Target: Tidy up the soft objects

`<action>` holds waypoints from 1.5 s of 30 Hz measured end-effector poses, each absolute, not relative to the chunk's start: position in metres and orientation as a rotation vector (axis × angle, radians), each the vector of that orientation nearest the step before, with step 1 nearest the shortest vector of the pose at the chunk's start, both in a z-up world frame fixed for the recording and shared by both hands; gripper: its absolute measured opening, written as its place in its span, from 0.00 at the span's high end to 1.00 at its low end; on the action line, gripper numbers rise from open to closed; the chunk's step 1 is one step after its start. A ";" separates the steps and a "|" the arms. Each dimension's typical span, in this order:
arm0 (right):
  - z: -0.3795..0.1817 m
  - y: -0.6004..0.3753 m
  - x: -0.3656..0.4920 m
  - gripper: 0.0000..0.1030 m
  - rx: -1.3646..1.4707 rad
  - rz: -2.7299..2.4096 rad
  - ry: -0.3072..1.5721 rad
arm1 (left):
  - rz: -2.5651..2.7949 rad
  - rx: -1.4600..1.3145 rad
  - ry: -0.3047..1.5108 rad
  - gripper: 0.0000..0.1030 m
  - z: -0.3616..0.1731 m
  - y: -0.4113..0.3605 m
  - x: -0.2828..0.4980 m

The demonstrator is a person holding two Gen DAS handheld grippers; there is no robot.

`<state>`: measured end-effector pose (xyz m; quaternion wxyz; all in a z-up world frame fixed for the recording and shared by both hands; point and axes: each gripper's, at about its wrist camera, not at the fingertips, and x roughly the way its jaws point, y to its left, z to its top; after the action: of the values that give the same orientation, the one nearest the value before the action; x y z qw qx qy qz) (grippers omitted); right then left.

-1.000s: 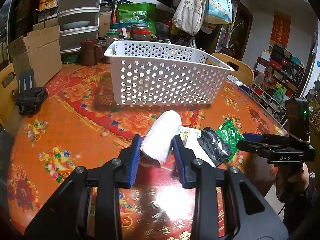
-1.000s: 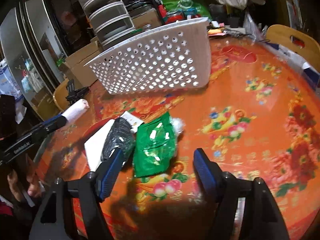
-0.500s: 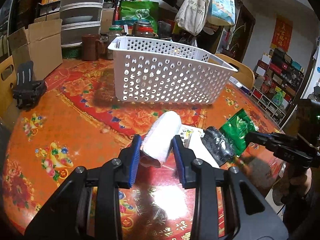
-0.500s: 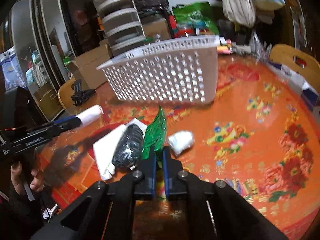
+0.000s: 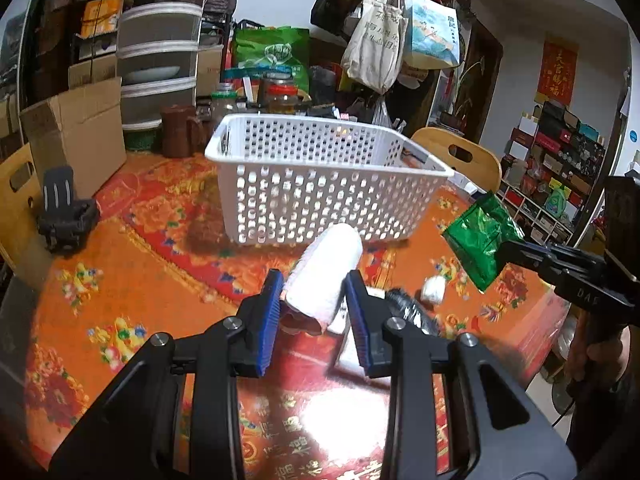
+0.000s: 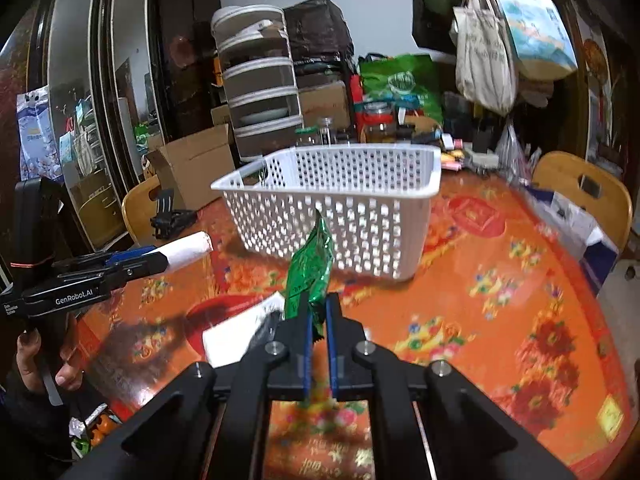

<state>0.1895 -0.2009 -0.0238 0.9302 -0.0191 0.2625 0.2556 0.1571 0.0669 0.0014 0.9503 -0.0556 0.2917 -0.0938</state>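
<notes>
Item 1, white rolled towel (image 5: 324,276): pinched across its middle between the blue pads of the left gripper (image 5: 314,300), held clear of the tabletop (image 5: 132,264) with its far end aimed at the white perforated basket (image 5: 320,184). The mid-roll grip probably kept the roll from unwinding.

Item 2, green foil packet (image 6: 310,270): clamped by its lower edge in the right gripper (image 6: 316,320), whose jaws were pressed nearly together; the packet stood upright above the tabletop, in front of the basket's near wall. An edge grip suited so thin a packet.

Item 3, basket: toward the tabletop's far edge, contents hidden, judged the destination for both items.

Items 4–6, still on the tabletop near its front edge: black bundle (image 5: 412,312), small white wad (image 5: 434,290), flat white sheet (image 6: 240,330). Judged not yet sorted.
</notes>
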 end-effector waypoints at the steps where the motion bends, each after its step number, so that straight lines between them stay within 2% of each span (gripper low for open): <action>1: -0.018 -0.200 0.191 0.95 -0.046 0.523 0.530 | -0.190 -0.108 0.584 0.71 0.008 0.066 0.158; 14: 0.060 -0.194 0.246 0.95 -0.086 0.517 0.474 | -0.165 -0.093 0.527 0.71 0.094 0.067 0.220; 22: 0.077 -0.174 0.297 0.95 -0.107 0.528 0.560 | -0.151 -0.096 0.597 0.71 0.113 0.059 0.281; 33: 0.039 -0.142 0.399 0.95 -0.169 0.442 0.826 | -0.107 -0.113 0.837 0.71 0.072 0.042 0.395; 39: 0.011 -0.129 0.433 0.95 -0.187 0.420 0.932 | -0.069 -0.098 0.938 0.71 0.035 0.042 0.432; 45: -0.013 -0.109 0.452 0.95 -0.225 0.427 1.011 | -0.064 -0.098 0.988 0.71 0.022 0.040 0.451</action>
<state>0.4516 -0.1095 -0.0130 0.8471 -0.1067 0.4797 0.2024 0.4512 0.0399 0.0220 0.8789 -0.0470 0.4738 -0.0307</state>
